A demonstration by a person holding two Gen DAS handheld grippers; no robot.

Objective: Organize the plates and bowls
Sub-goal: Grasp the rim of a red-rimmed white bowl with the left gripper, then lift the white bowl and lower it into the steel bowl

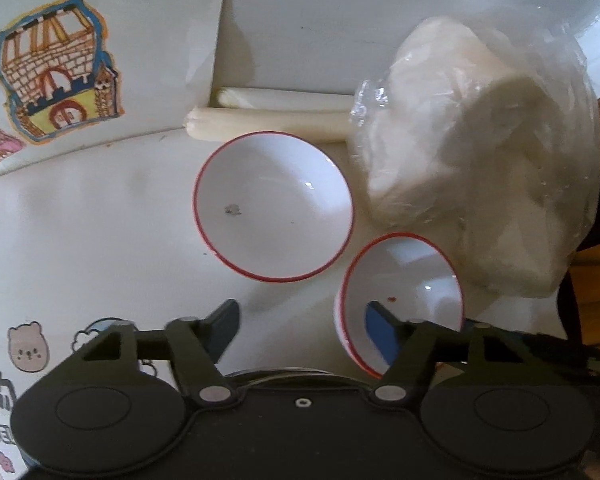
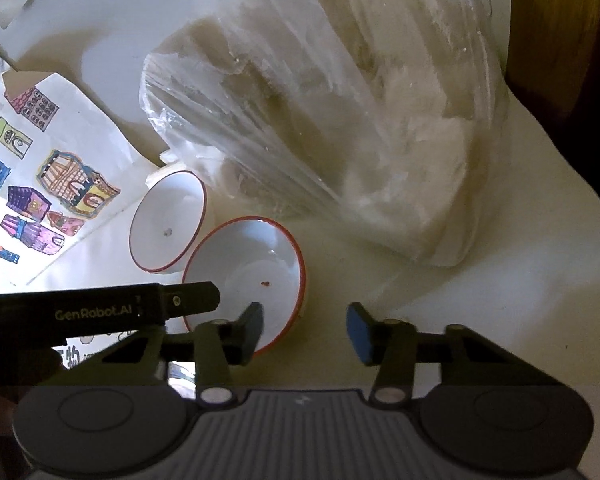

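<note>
Two white bowls with red rims stand side by side on a white table. The far bowl (image 1: 274,206) (image 2: 167,221) has a grey speck inside. The near bowl (image 1: 402,300) (image 2: 246,276) has a small red speck inside. My left gripper (image 1: 302,326) is open, with its right finger inside the near bowl's rim and its left finger outside over the table. My right gripper (image 2: 305,328) is open, its left finger over the near bowl's front rim and its right finger over bare table. The left gripper's finger (image 2: 192,300) shows in the right wrist view.
A large clear plastic bag of white stuff (image 1: 476,160) (image 2: 340,128) lies right behind the bowls, touching them. Two pale stalks (image 1: 268,118) lie behind the far bowl. Paper sheets with coloured drawings (image 1: 56,80) (image 2: 40,184) lie to the left. The table edge (image 2: 572,168) is at right.
</note>
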